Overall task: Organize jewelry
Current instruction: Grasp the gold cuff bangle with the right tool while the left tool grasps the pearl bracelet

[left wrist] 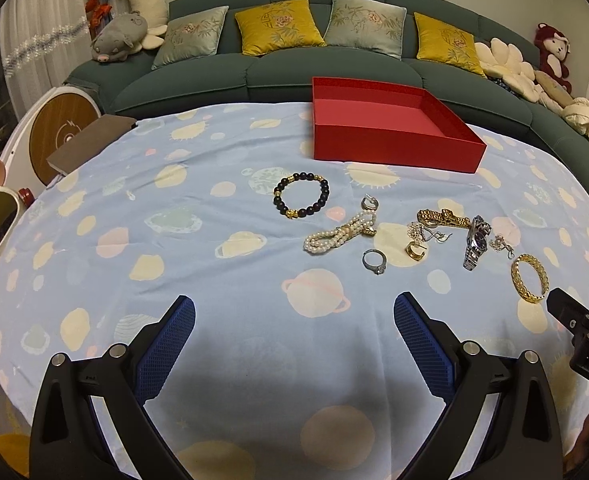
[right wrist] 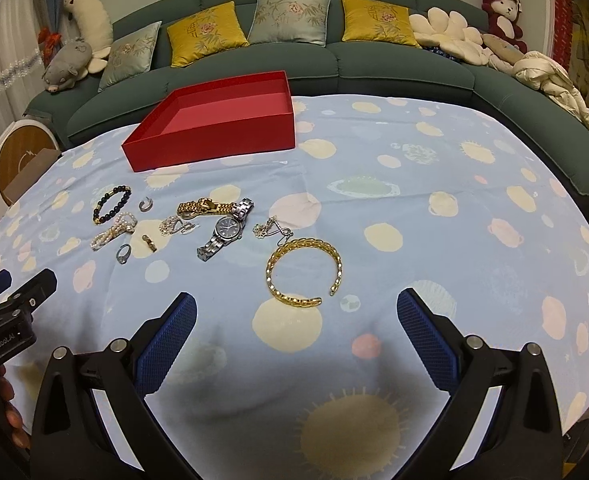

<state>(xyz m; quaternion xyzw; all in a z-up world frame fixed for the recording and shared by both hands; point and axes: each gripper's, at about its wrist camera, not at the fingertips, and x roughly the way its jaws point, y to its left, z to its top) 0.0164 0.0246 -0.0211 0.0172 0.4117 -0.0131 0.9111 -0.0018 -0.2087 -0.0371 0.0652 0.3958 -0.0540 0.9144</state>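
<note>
Blue-padded left gripper [left wrist: 294, 322]: jaws spread wide, holding nothing.
Right gripper [right wrist: 296, 320]: spread wide, empty; gold bangle [right wrist: 304, 272] just ahead.

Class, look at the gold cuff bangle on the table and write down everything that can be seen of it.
The gold cuff bangle is an open ring of shiny, gold-coloured woven or chain-like links, wide at the back and ending in two tips with a gap toward the camera. It lies flat on the planet-print blue cloth, partly over a pale yellow circle. Nothing touches it; a small silver pendant piece lies just beyond it. It sits ahead of the open right gripper.
</note>
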